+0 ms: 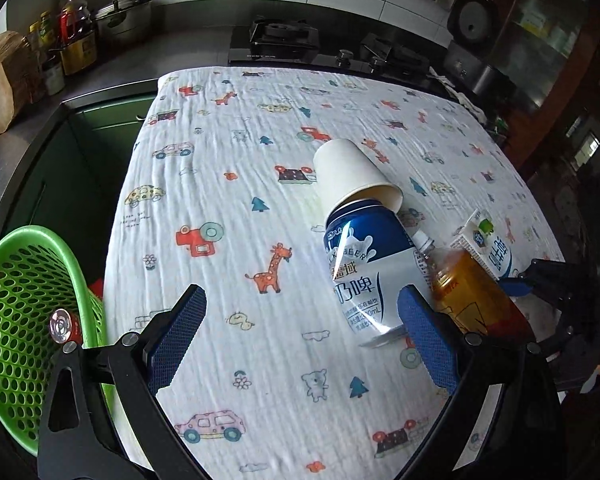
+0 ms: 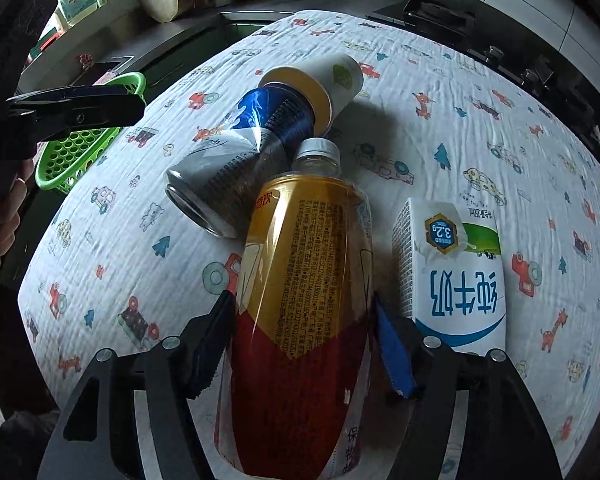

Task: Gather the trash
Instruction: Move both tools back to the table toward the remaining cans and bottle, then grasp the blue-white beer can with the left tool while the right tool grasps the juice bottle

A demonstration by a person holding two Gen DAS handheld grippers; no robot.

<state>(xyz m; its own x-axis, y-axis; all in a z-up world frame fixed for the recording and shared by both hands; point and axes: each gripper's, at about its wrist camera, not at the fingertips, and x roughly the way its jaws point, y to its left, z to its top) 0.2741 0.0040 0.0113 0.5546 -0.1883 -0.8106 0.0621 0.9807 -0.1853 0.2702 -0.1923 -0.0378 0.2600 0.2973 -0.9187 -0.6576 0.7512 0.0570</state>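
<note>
A tea bottle (image 2: 312, 240) with a gold and red label lies on the printed cloth (image 2: 440, 120). My right gripper (image 2: 304, 312) is shut on its body, a pad pressing each side. A blue and white can (image 1: 364, 264) lies beside the tea bottle (image 1: 468, 292), its top tucked inside a tipped white paper cup (image 1: 348, 168). A milk carton (image 2: 456, 264) lies to the right of the bottle. My left gripper (image 1: 300, 300) stands open and holds nothing above the cloth, its right finger (image 1: 424, 336) close to the can.
A green perforated basket (image 1: 24, 300) sits off the cloth's left edge with a red can (image 1: 64, 326) inside. A stove (image 1: 276, 40), a pot (image 1: 128, 16), bottles (image 1: 74, 36) and a wooden block (image 1: 0, 84) line the counter behind. A hand (image 2: 4, 216) shows at far left.
</note>
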